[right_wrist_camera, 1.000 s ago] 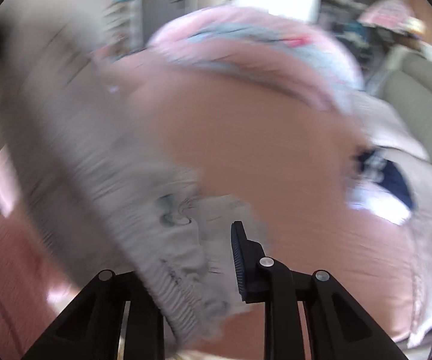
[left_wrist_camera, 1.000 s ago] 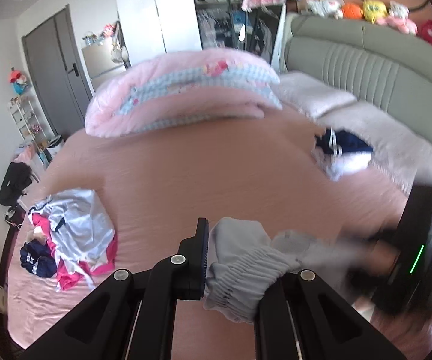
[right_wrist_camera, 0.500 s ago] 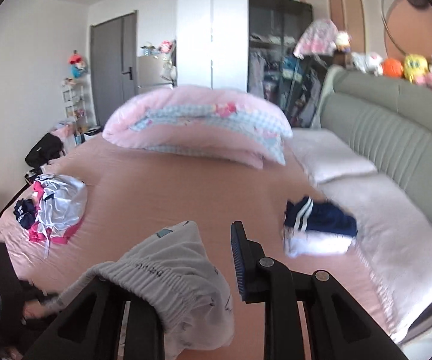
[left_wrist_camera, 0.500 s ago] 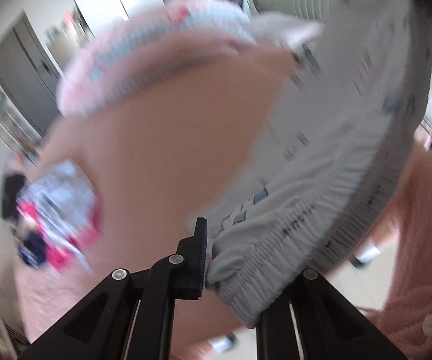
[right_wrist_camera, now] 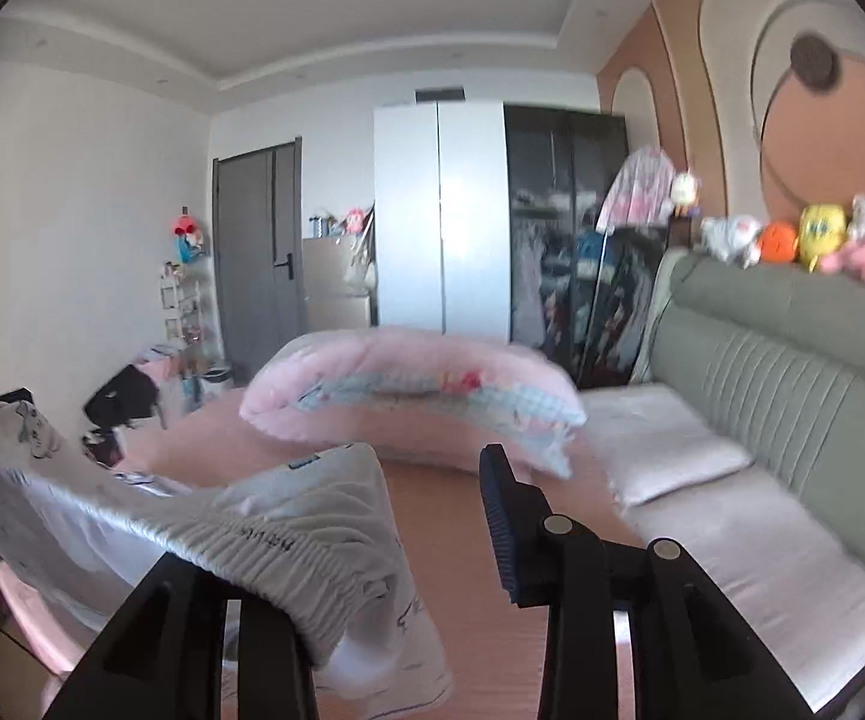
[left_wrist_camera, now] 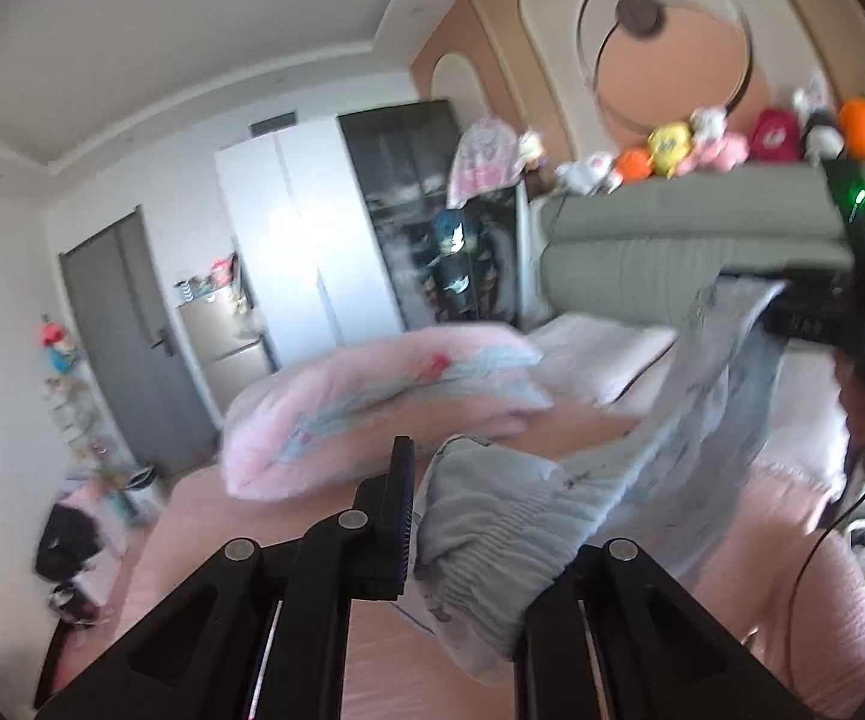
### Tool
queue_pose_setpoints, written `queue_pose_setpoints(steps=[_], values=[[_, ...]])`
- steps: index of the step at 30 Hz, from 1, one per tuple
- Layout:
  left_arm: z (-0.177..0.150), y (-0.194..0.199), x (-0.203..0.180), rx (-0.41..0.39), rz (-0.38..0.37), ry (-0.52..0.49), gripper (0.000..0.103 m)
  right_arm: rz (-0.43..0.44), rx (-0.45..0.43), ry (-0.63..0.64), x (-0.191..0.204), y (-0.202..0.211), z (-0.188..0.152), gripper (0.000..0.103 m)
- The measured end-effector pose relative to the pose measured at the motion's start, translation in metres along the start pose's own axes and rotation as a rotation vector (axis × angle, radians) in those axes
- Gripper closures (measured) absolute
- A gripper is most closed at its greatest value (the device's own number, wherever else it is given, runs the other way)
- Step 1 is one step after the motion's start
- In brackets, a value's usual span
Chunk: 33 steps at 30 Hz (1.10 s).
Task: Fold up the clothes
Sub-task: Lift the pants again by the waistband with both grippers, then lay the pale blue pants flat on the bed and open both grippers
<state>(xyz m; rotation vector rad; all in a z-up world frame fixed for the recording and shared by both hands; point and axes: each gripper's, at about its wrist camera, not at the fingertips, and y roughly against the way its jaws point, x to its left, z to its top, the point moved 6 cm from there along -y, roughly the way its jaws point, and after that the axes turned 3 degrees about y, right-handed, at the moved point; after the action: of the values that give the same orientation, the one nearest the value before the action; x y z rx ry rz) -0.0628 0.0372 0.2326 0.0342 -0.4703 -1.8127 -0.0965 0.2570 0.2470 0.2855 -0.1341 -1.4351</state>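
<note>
Pink bed (right_wrist_camera: 480, 630) below, duvet (right_wrist_camera: 408, 396) far across it, and the shorts (left_wrist_camera: 492, 516) are up in the air, stretched by the waistband between both tools. Left hand-held gripper (left_wrist_camera: 492, 516) has the elastic bunched between its fingers, apparently clamped on it. Right hand-held gripper (right_wrist_camera: 432, 528) looks wide apart, the band merely draped over its left finger (right_wrist_camera: 210, 612) — that's the danger. One tug from the left and the cloth could slide off, collapsing into a heap and spoiling the fold.

One grey garment (left_wrist_camera: 558, 498), one pink duvet (right_wrist_camera: 414, 402), two pillows (right_wrist_camera: 654, 444), one door (right_wrist_camera: 258, 252), two hand-held grippers (left_wrist_camera: 492, 516).
</note>
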Motion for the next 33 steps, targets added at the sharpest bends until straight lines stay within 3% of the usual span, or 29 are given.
queue_pose_setpoints(steps=[3,6,8,10,13,15,17,20,22,24,29,30,32,33], values=[[-0.051,-0.062,-0.001,0.197,-0.075,0.051,0.093,-0.030,0.134,0.036,0.003,-0.045,-0.026,0.069],[-0.105,-0.136,-0.001,0.389,-0.030,0.074,0.094,-0.006,0.312,0.035,0.006,-0.110,-0.071,0.069],[-0.109,-0.173,0.002,0.448,-0.013,0.097,0.095,-0.047,0.394,0.083,0.009,-0.153,-0.092,0.069],[-0.082,-0.178,0.009,0.396,0.014,0.097,0.095,-0.082,0.428,0.109,0.009,-0.177,-0.089,0.071],[-0.032,-0.154,0.024,0.250,0.023,0.132,0.094,-0.069,0.308,0.081,0.005,-0.162,-0.041,0.071],[-0.016,-0.133,0.031,0.170,0.055,0.153,0.093,-0.063,0.237,0.074,0.006,-0.142,-0.025,0.071],[-0.017,-0.124,0.030,0.153,0.041,0.188,0.092,-0.057,0.167,0.066,0.006,-0.122,-0.009,0.071],[-0.060,-0.122,0.019,0.205,0.043,0.208,0.092,-0.045,0.074,0.057,0.008,-0.094,0.010,0.070],[-0.118,-0.133,0.000,0.312,0.051,0.220,0.092,-0.016,0.136,0.077,0.019,-0.098,-0.026,0.070],[-0.193,-0.151,-0.024,0.463,0.018,0.247,0.092,0.009,0.227,0.083,0.030,-0.108,-0.085,0.070],[-0.387,-0.193,-0.071,0.886,-0.032,0.299,0.092,0.057,0.639,0.029,0.048,-0.159,-0.290,0.071],[-0.404,-0.195,-0.076,0.915,-0.051,0.298,0.091,0.066,0.711,-0.007,0.047,-0.162,-0.317,0.071],[-0.405,-0.193,-0.077,0.880,-0.072,0.268,0.088,0.080,0.837,-0.068,0.048,-0.166,-0.366,0.071],[-0.398,-0.193,-0.073,0.860,-0.073,0.271,0.080,0.070,0.832,-0.044,0.050,-0.164,-0.370,0.071]])
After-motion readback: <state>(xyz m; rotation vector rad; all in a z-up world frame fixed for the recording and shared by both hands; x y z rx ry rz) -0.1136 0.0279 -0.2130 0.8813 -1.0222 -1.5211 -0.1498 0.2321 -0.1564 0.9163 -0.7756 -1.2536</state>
